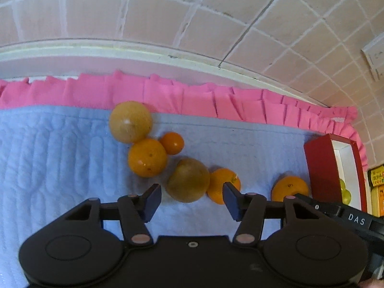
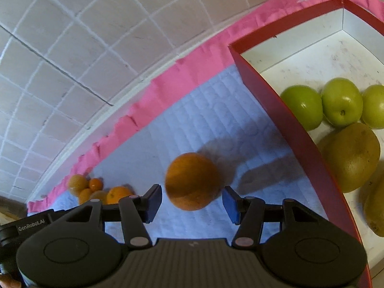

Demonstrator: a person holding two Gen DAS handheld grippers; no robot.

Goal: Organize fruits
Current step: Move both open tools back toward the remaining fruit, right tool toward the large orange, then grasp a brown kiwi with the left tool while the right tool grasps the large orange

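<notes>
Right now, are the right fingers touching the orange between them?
Apart. The right wrist view shows blue cloth between the orange and each of the fingers of the open right gripper.

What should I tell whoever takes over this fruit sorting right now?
Left tool: open, empty, lined up on a brown fruit in the loose pile.
Right tool: open around a lone orange, not gripping.
Red box: holds three green fruits and some brown ones.
Left: two brown fruits and five oranges remain on the blue mat.
</notes>
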